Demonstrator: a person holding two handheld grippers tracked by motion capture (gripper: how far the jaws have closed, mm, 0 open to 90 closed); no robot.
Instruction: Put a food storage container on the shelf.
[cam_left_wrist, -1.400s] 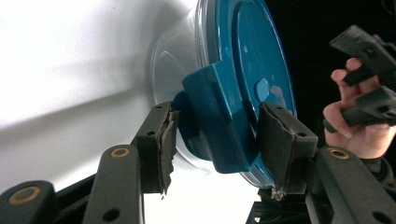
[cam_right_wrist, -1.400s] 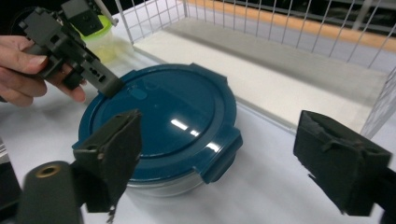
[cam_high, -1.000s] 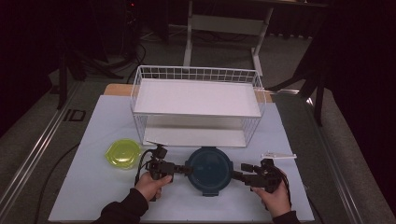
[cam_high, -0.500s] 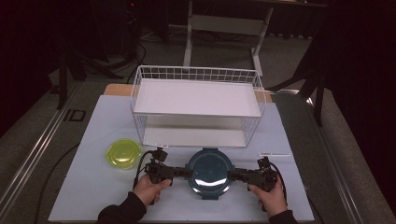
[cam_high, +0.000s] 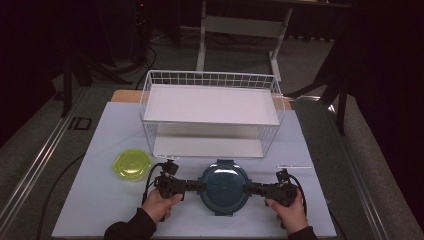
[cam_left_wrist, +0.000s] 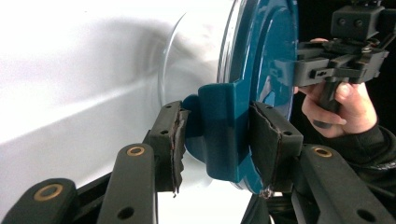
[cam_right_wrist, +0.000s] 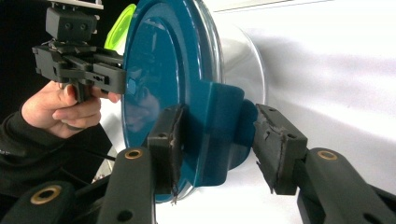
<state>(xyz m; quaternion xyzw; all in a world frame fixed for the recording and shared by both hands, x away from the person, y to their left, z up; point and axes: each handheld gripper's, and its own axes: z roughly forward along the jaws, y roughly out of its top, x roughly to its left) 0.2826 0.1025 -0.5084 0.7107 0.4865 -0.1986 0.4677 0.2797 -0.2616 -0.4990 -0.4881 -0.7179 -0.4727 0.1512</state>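
Gripping from both sides, the left gripper (cam_high: 199, 186) and right gripper (cam_high: 248, 188) meet a round teal-lidded container (cam_high: 223, 186) on the pale table (cam_high: 95, 150), just in front of a white wire rack (cam_high: 210, 112). The lid is glossy hard plastic with raised rings and squared latch tabs; the bowl beneath is clear. From above, the container looks like a flat disc with a hand (cam_high: 159, 204) at each end.

The left gripper view shows what that hides: ragged black rubber pads (cam_left_wrist: 273, 144) bracket a latch tab (cam_left_wrist: 223, 133), the right pad pressed on it, the left just touching the edge. The right gripper view shows its jaws spread around the opposite tab (cam_right_wrist: 219, 133), the right pad (cam_right_wrist: 275, 149) standing clear of it.

A lime-lidded container (cam_high: 132, 165) sits left, well apart. Contents of either cannot be made out. The rack's two shelves are bare white boards.
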